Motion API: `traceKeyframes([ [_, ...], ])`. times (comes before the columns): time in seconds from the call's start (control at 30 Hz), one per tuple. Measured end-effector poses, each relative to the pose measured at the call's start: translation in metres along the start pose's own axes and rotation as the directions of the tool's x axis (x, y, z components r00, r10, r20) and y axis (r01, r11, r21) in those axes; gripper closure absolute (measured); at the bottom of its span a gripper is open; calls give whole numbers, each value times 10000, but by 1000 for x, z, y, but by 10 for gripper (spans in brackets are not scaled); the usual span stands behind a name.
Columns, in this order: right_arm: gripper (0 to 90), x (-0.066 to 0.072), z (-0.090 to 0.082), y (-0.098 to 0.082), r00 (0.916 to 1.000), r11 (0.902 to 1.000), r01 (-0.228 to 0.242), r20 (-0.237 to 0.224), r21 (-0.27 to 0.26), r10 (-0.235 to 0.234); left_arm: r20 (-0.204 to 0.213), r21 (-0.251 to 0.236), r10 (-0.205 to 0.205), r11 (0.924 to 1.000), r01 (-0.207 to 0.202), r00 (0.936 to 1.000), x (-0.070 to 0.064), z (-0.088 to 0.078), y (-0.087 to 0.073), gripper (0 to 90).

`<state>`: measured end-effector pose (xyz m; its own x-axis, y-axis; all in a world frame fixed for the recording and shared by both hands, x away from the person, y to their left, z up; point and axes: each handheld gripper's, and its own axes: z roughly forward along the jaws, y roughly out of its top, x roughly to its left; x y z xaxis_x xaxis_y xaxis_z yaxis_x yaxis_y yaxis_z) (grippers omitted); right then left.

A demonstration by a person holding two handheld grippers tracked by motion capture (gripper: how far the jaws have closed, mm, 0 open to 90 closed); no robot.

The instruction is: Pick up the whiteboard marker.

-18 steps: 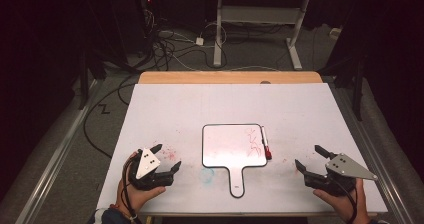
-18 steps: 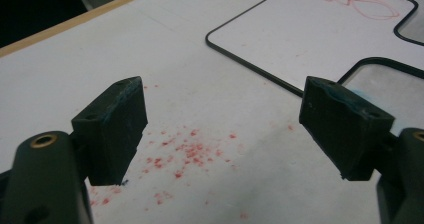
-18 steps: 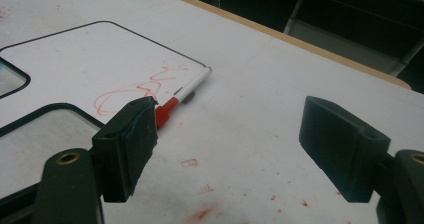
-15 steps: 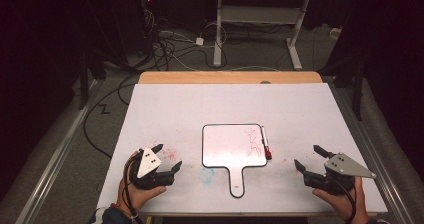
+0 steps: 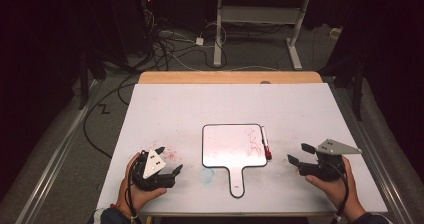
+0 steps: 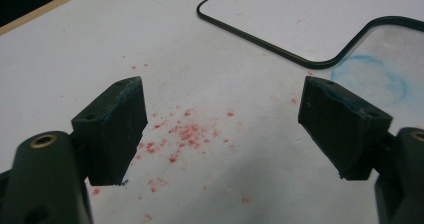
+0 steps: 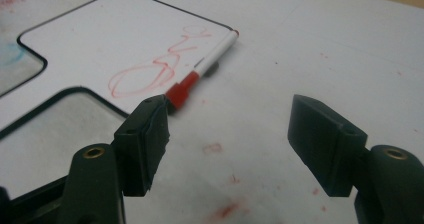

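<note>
A small whiteboard paddle [image 5: 227, 144] with a handle lies flat on the white table cover, red scribble [image 5: 252, 143] near its right side. A white marker with a red cap [image 5: 265, 144] rests along the board's right edge. My left gripper [image 5: 169, 160] is at the front left, open and empty, over red specks [image 6: 185, 131]; the board's corner [image 6: 320, 19] lies ahead of its jaws [image 6: 222, 91]. My right gripper [image 5: 298, 153] is at the front right, open and empty, its jaws [image 7: 227, 109] just short of the marker's red cap [image 7: 181, 91].
A faint blue smudge [image 5: 206, 174] marks the cover left of the board's handle. The table's wooden far edge [image 5: 230, 77] shows beyond the white cover [image 5: 200, 109]. Cables [image 5: 170, 44] and a desk frame [image 5: 260, 19] stand on the floor behind.
The right gripper has edged a little left and forward toward the marker. The left gripper has stayed where it was.
</note>
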<state>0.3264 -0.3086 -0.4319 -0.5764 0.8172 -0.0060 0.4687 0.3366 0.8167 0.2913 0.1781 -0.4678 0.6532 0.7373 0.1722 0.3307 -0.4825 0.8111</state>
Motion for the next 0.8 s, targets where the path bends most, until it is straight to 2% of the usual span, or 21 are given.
traceKeyframes([
  [0.03,353,0,0,0,10000,10000,0,0,0,0,-95,-47,99,9999,-99,9999,0,1,1,186],
  [0.07,364,-2,5,5,9996,9998,-173,-237,35,173,-134,-21,146,9999,-146,9998,0,2,1,185],
  [0.13,381,-5,17,19,9990,9986,-280,-347,446,296,1,51,72,10000,-72,10000,0,4,2,186],
  [0.17,395,-6,25,25,9985,9980,-338,-423,527,360,-39,138,167,9998,-166,9999,-1,6,3,186],
  [0.2,415,-9,42,37,9947,9937,-620,-759,931,692,-72,102,312,9995,-311,9995,-1,7,3,186],
  [0.23,423,-11,52,42,9940,9920,-731,-734,1033,809,52,182,222,9996,-223,9997,-2,7,3,186],
  [0.27,456,-13,63,46,9913,9902,-863,-901,1097,964,33,178,353,9992,-353,9994,-1,8,3,186],
  [0.3,456,-13,63,46,9913,9902,-863,-901,1097,964,28,215,417,9989,-418,9991,-2,7,2,186],
  [0.33,457,-15,74,49,9899,9858,-900,-965,1419,1042,110,252,313,9992,-316,9994,-2,7,2,186],
  [0.37,455,-16,84,51,9907,9811,-945,-807,1688,1093,149,257,289,9992,-293,9995,-2,7,2,186],
  [0.43,496,-20,102,51,9772,9692,-1391,-1304,2030,1675,154,290,314,9991,-319,9994,-2,7,1,186],
  [0.47,492,-20,109,51,9776,9635,-1474,-1148,2236,1762,213,299,308,9991,-314,9993,-2,8,0,186],
  [0.5,510,-20,115,50,9789,9627,-1449,-1087,2286,1731,226,373,327,9987,-336,9992,-2,8,0,186],
  [0.53,552,-21,120,50,9757,9591,-1480,-1226,2414,1815,214,425,313,9986,-322,9993,-2,8,0,186],
  [0.57,578,-21,123,49,9754,9558,-1522,-1181,2515,1863,274,443,276,9986,-288,9992,-2,8,-1,186],
  [0.6,619,-21,124,49,9761,9578,-1548,-1125,2420,1862,319,443,254,9987,-268,9992,-2,8,-1,186],
  [0.67,672,-22,125,49,9730,9572,-1538,-1310,2453,1899,276,477,252,9985,-265,9993,-2,8,-1,186],
  [0.73,773,-21,124,48,9637,9578,-1627,-1703,2368,2057,308,499,250,9984,-265,9992,-3,8,-1,186],
  [0.8,807,-19,123,49,9647,9608,-1516,-1770,2322,1950,336,518,273,9982,-290,9991,-4,8,0,186],
])
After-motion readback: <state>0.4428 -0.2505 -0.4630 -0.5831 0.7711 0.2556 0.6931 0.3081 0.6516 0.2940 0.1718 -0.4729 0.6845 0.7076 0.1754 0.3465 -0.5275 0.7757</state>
